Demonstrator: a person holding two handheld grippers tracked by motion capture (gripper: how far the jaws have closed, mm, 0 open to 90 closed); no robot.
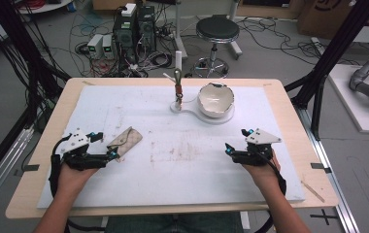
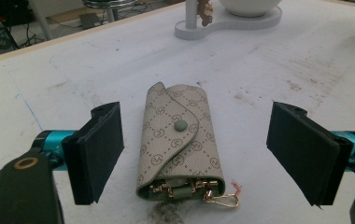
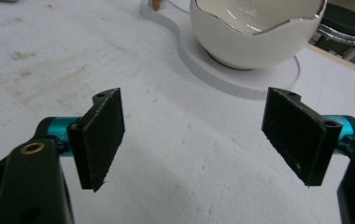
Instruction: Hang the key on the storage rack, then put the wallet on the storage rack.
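Observation:
A beige patterned key pouch (image 1: 124, 142) lies flat on the white board, snap flap closed, with gold hooks poking out of its near end (image 2: 178, 140). My left gripper (image 1: 106, 146) is open; its jaws stand well apart on either side of the pouch (image 2: 199, 144) without touching it. At the right front my right gripper (image 1: 237, 140) is open over bare board, with nothing between its jaws (image 3: 199, 135). Beyond it sits a white egg-shell bowl (image 1: 215, 99) (image 3: 255, 32) on a white stand (image 1: 207, 115) with an upright peg (image 1: 177, 82).
The white board (image 1: 173, 160) covers most of a wooden table (image 1: 51, 126). Black frame posts (image 1: 318, 73) flank the table. On the floor beyond are a stool (image 1: 216, 31), computer boxes (image 1: 134, 29) and cables.

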